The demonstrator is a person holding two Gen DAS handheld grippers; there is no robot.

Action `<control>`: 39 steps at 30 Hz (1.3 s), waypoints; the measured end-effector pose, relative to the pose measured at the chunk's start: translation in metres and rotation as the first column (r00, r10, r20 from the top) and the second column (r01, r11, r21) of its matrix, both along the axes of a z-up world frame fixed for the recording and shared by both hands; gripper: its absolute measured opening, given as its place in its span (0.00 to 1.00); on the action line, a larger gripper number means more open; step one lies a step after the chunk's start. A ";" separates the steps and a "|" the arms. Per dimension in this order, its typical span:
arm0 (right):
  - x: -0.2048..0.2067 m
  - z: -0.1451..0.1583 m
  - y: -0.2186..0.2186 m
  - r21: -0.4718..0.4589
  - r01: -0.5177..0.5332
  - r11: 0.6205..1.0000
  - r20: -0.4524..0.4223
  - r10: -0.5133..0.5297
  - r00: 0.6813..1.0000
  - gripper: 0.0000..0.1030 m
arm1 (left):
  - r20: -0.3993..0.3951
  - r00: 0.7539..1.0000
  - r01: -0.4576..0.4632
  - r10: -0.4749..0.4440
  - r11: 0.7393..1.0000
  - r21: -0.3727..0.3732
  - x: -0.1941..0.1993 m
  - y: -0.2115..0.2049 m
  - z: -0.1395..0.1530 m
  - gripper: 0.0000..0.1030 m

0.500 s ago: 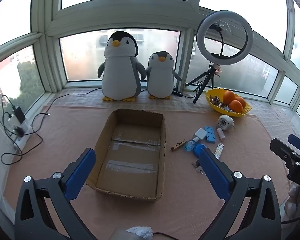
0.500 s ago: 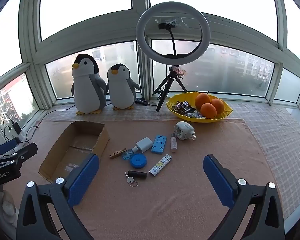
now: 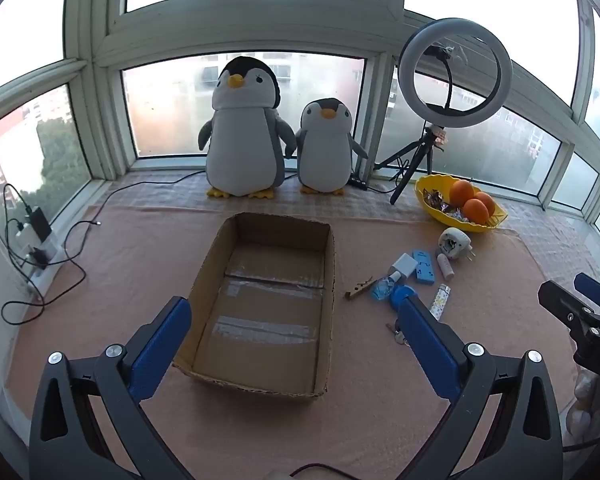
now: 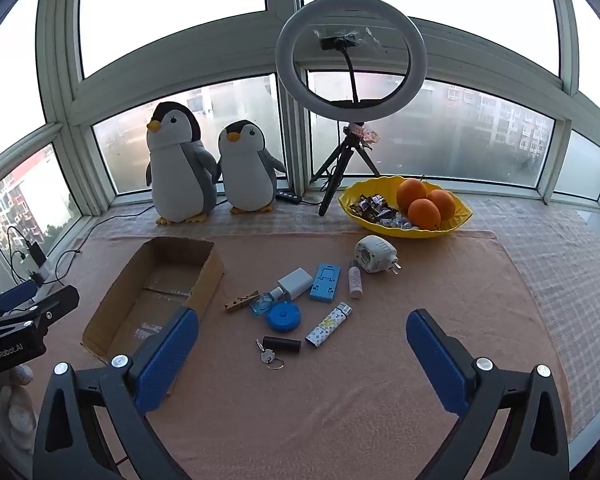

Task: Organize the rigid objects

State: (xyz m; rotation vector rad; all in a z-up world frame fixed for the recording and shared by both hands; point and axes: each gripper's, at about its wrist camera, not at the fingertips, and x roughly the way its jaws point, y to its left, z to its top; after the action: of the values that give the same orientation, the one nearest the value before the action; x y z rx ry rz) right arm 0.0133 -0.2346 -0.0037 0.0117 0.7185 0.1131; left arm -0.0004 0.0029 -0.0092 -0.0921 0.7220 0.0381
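An empty cardboard box (image 3: 328, 276) (image 4: 208, 268) lies on the peach cloth. To its right is a cluster of small items: white charger (image 4: 295, 282), blue block (image 4: 325, 282), white plug adapter (image 4: 374, 259), small white tube (image 4: 355, 280), blue round case (image 4: 283, 317), patterned lighter (image 4: 329, 324), wooden clothespin (image 4: 242, 301), clear blue bottle (image 4: 262, 303), black cylinder with keys (image 4: 282, 345). My left gripper (image 3: 294, 322) hangs open above the box's near end. My right gripper (image 4: 302, 334) hangs open above the lighter and keys. Neither holds anything.
Two plush penguins (image 3: 242, 136) (image 3: 327, 148) stand by the window. A ring light on a tripod (image 4: 351, 50) and a yellow bowl (image 4: 460, 216) of oranges and sweets sit behind the items. Cables and chargers (image 3: 36, 236) lie at the far left.
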 end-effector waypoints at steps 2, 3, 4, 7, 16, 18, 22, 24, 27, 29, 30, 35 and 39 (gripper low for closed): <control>-0.001 0.000 0.000 0.000 0.000 1.000 0.002 0.000 1.000 1.00 | 0.001 1.000 0.002 -0.002 1.000 0.001 -0.001 0.000 -0.001 1.00; -0.002 -0.001 -0.001 0.000 0.000 1.000 0.003 0.000 1.000 1.00 | -0.001 1.000 0.001 -0.001 1.000 0.000 -0.001 -0.001 0.000 1.00; 0.002 0.005 -0.003 0.004 -0.002 1.000 -0.006 0.002 1.000 1.00 | -0.003 1.000 0.002 -0.002 1.000 -0.001 0.001 -0.001 0.000 1.00; 0.001 0.002 -0.002 0.009 -0.003 1.000 -0.012 0.003 1.000 1.00 | -0.006 1.000 0.002 -0.002 1.000 -0.003 0.000 -0.002 -0.001 1.00; -0.002 0.000 0.002 0.006 -0.007 1.000 -0.016 0.007 1.000 1.00 | -0.009 1.000 0.004 -0.004 1.000 -0.003 0.001 -0.001 0.002 1.00; -0.002 0.000 0.003 0.004 -0.009 1.000 -0.015 0.009 1.000 1.00 | -0.010 1.000 0.003 -0.003 1.000 -0.002 0.001 -0.001 0.002 1.00; 0.000 0.000 0.003 0.008 -0.011 1.000 -0.023 0.011 1.000 1.00 | -0.011 1.000 0.000 0.000 1.000 -0.002 0.001 0.000 0.002 1.00; 0.001 -0.001 0.003 0.009 -0.012 1.000 -0.025 0.013 1.000 1.00 | -0.011 1.000 0.000 0.000 1.000 -0.002 0.001 0.000 0.002 1.00; 0.001 -0.001 0.003 0.011 -0.011 1.000 -0.027 0.011 1.000 1.00 | -0.012 1.000 0.001 -0.001 1.000 -0.001 0.001 0.000 0.002 1.00; 0.001 -0.002 0.003 0.012 -0.010 1.000 -0.029 0.010 1.000 1.00 | -0.014 1.000 0.001 -0.001 1.000 -0.002 0.003 0.001 0.002 1.00; 0.001 -0.002 0.003 0.012 -0.010 1.000 -0.031 0.010 0.999 1.00 | -0.014 1.000 0.001 -0.001 1.000 -0.002 0.003 0.001 0.002 1.00; 0.001 -0.002 0.005 0.012 -0.012 1.000 -0.034 0.012 0.999 1.00 | -0.016 1.000 0.000 0.000 1.000 0.000 0.004 0.000 0.001 1.00; 0.002 -0.004 0.005 0.012 -0.015 1.000 -0.039 0.016 0.999 1.00 | -0.016 1.000 0.000 0.000 1.000 -0.001 0.005 0.000 0.001 1.00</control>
State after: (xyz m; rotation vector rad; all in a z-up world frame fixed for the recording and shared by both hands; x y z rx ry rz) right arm 0.0155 -0.2298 -0.0072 0.0196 0.7570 0.1321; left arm 0.0042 0.0033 -0.0082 -0.0923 0.7384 0.0384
